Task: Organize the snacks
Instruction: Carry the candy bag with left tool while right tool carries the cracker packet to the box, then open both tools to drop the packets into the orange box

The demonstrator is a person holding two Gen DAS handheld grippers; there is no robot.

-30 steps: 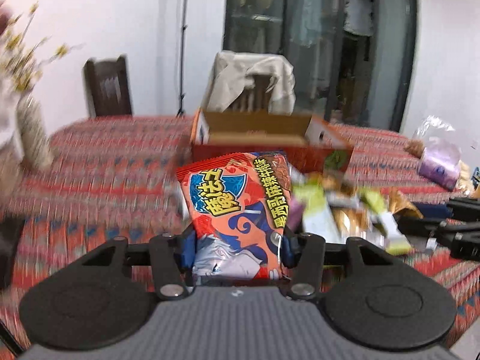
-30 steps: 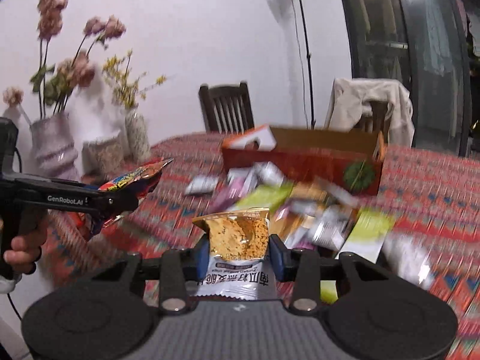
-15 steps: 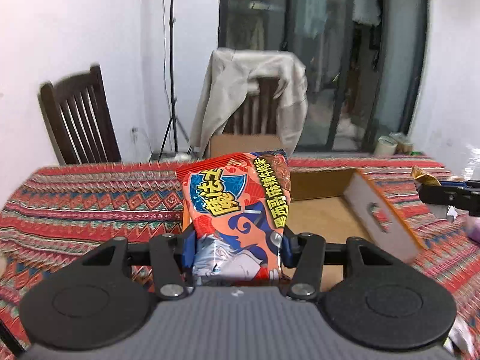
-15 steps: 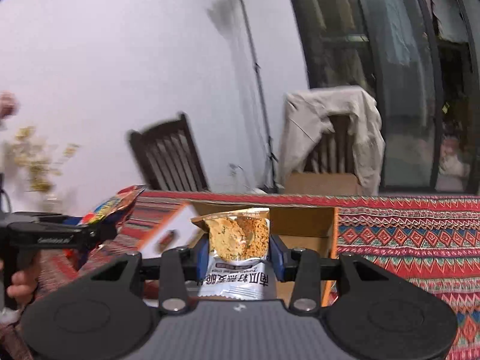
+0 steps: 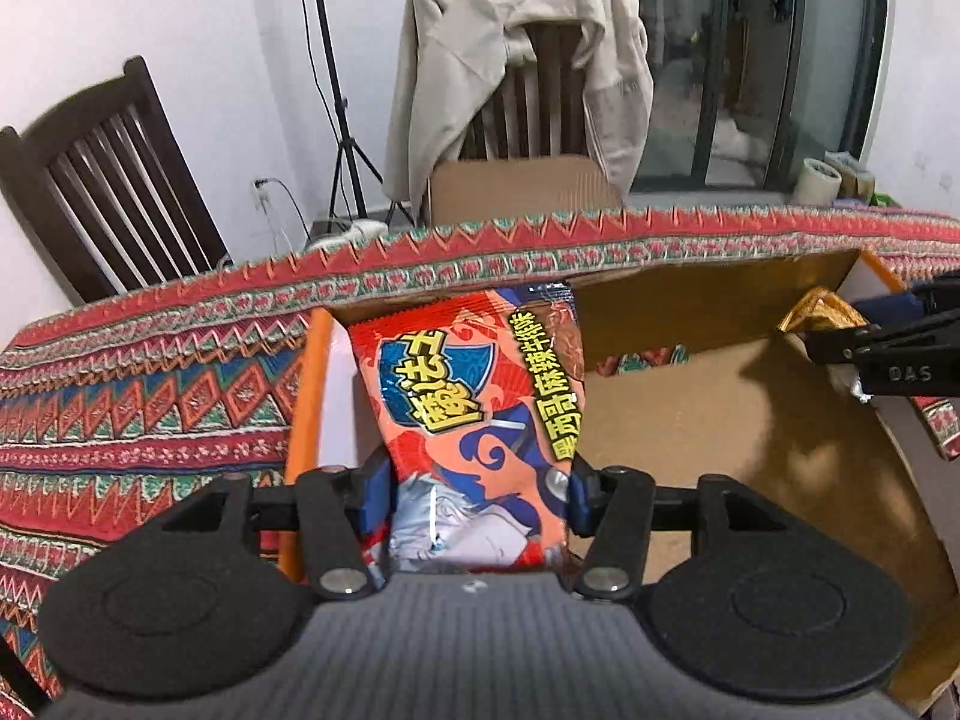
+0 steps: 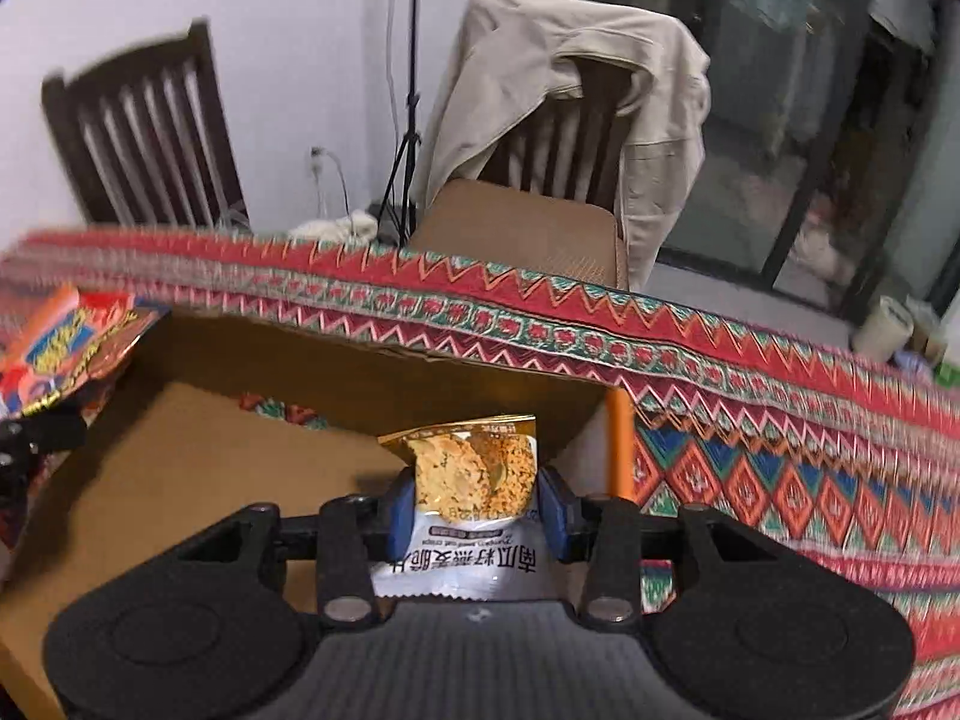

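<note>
Woven cloth in red, blue and green zigzags covers the table [image 5: 150, 396], and an open cardboard box [image 5: 690, 420] with orange edges lies on it, its brown floor bare where it shows. Behind the table stand a dark slatted wooden chair [image 5: 108, 180], a second chair draped with a beige jacket [image 5: 516, 54], a black tripod stand [image 5: 336, 90] against the white wall, and dark glass doors [image 5: 780, 60] to the right.

From the left wrist, the left gripper [image 5: 480, 480] has a red snack packet [image 5: 474, 396] between its blue pads, standing upright over the box's left end; its jaws are opening, though the pads appear to touch the packet's sides. At the right edge of this view the right gripper [image 5: 840, 342] reaches in over the box with a gold packet corner at its tip.

From the right wrist, that gripper is clamped on a small white and gold cracker packet [image 6: 468, 492], held above the box's right end near its orange corner edge. Only this view shows the packet's printed face, and the red packet appears blurred at far left. A roll of tape [image 6: 882, 330] sits on the table's far right edge.
</note>
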